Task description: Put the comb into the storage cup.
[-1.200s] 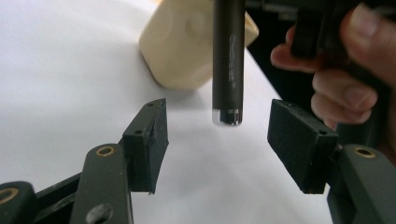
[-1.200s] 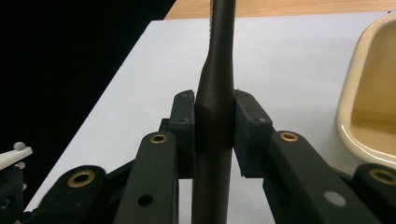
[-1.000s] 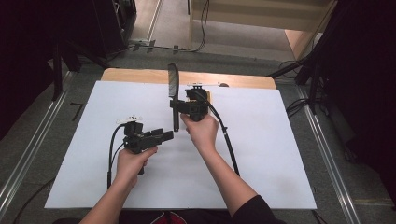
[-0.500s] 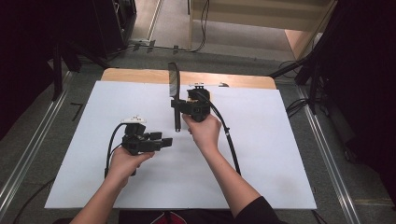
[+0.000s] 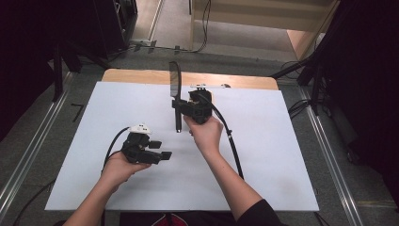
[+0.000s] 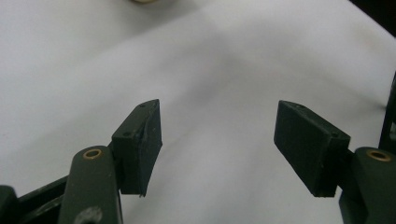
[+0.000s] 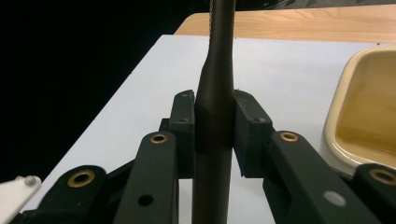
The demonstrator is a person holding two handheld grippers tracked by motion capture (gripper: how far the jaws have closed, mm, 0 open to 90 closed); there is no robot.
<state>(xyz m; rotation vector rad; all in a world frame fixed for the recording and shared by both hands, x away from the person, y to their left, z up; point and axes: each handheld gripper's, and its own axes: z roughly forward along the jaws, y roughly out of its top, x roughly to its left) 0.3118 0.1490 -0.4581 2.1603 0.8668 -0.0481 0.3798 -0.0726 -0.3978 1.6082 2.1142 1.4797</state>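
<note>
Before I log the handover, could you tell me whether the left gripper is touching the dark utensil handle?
Apart. The high view shows the left gripper well to the left of the dark utensil handle, white table between them; its own view shows nothing between the open jaws.

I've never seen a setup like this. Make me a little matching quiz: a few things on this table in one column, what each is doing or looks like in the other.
Things:
1. left tool
2. right tool
3. dark utensil handle
4. yellow dish

States:
A. clamped between two pads
B. open, nothing between its pads
C. shut on the handle
D. resting on the white table cover, near the right tool

Pairs: 1-B, 2-C, 3-A, 4-D
</note>
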